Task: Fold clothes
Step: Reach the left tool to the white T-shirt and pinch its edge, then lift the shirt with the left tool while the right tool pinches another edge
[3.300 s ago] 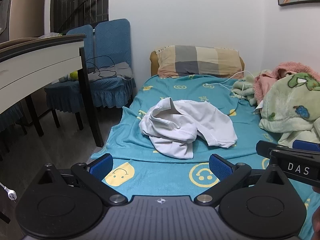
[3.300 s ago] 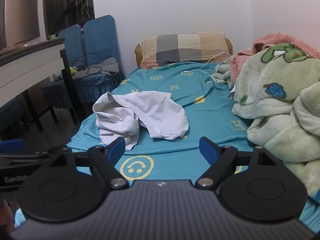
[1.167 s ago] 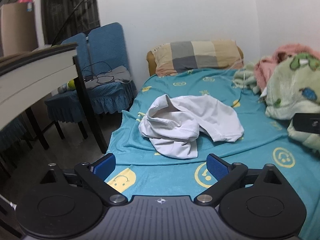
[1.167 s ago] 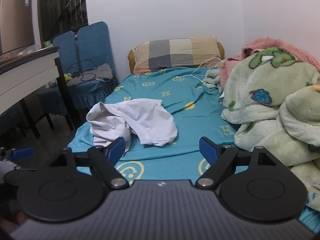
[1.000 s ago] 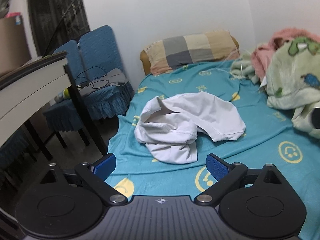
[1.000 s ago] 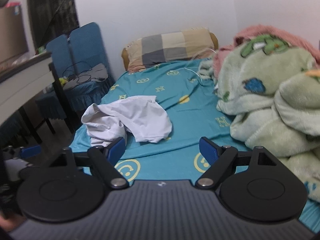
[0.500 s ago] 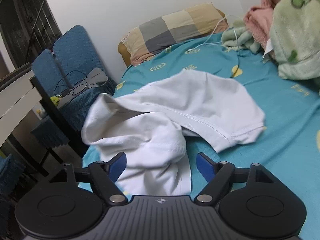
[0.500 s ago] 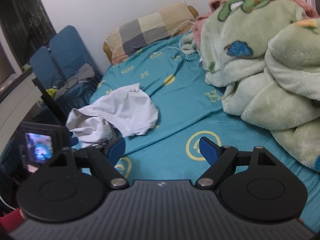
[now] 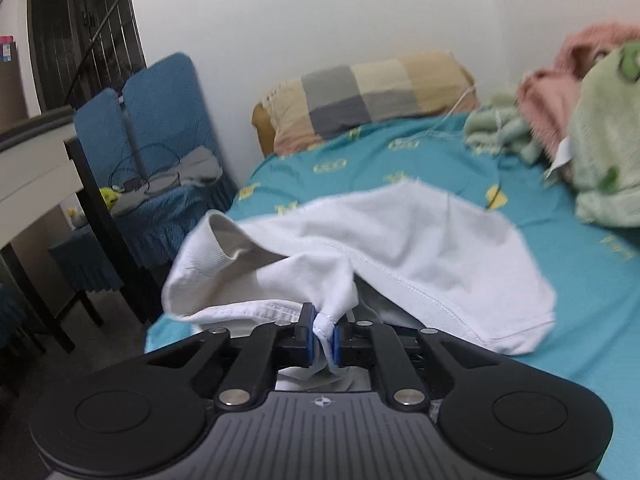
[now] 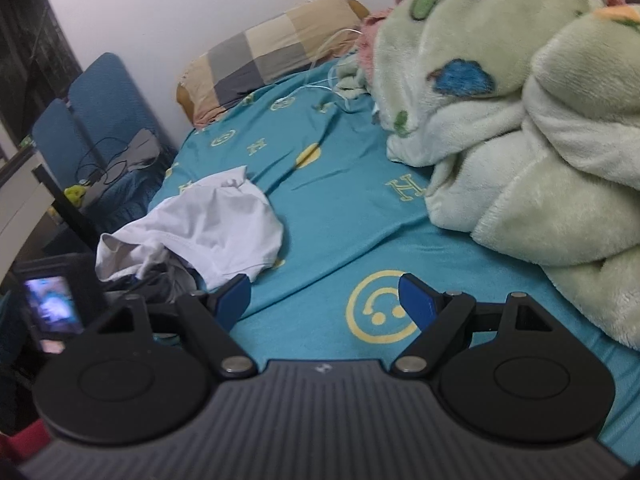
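Note:
A crumpled white garment lies near the foot of the teal bed. My left gripper is shut on a bunched hem fold of the garment at its near edge, and the cloth is lifted a little there. In the right wrist view the same garment lies at the left of the bed sheet. My right gripper is open and empty above a yellow smiley print, to the right of the garment and apart from it.
A pile of green and pink blankets fills the bed's right side. A checked pillow lies at the head, with a white cable near it. Blue chairs and a white desk stand left of the bed.
My left gripper moved in to the garment's near edge and closed on a fold of it, lifting it slightly. My right gripper stayed open and shifted a little over the sheet.

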### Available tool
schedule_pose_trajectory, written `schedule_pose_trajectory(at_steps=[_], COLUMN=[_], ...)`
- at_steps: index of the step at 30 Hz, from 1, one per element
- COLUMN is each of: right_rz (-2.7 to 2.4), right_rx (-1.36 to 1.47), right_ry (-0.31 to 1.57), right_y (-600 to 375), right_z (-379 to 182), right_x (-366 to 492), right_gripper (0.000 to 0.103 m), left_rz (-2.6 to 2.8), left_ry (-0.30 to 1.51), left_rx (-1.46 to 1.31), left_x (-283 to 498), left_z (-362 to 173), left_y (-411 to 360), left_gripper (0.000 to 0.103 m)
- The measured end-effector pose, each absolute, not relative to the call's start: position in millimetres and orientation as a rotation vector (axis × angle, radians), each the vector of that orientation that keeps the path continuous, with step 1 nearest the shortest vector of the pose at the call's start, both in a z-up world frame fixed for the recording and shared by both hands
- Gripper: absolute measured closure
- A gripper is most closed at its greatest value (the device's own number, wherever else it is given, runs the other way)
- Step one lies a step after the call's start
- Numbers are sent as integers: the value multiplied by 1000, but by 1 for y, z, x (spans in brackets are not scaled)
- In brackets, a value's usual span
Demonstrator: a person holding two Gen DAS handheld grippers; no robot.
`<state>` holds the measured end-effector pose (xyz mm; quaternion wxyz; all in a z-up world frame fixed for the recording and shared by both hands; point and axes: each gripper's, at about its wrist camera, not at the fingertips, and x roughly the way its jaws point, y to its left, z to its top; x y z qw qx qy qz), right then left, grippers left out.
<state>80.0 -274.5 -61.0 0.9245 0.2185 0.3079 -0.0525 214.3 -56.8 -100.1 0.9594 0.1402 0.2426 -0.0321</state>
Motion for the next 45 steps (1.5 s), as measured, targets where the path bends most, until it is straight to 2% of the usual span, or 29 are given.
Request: schedule_pose_trajectory(at_steps=[10, 14, 19, 20, 30, 36, 41, 43, 44, 45], right_rz=[-8, 57, 138, 154, 188, 180, 180, 175, 172, 170], right_rx=[392, 376, 356, 343, 306, 418, 439, 445, 449, 451], right_ry=[521, 529, 538, 548, 603, 627, 624, 634, 639, 644], right_y=[-255, -240, -221, -215, -185, -200, -206, -208, -209, -210], right_z=[-38, -35, -32, -33, -42, -46, -49, -53, -55, -57], right_x=[60, 51, 40, 39, 48, 53, 54, 56, 58, 60], right_gripper=[20, 20, 20, 25, 26, 26, 26, 26, 26, 26], left_rz=[-210, -175, -50, -51, -91, -186, -149, -133, -133, -137], left_ry=[453, 539, 661, 660, 541, 520, 628, 658, 670, 670], left_rx=[170, 178, 252, 256, 316, 621, 739, 713, 680, 626], left_x=[67, 23, 17, 15, -6, 30, 89, 105, 111, 113], left_z=[8, 1, -26, -26, -16, -48, -95, -103, -104, -99], left_y=[16, 45, 57, 57, 48, -7, -21, -18, -16, -13], left_gripper=[96, 96, 94, 93, 55, 50, 53, 70, 73, 83])
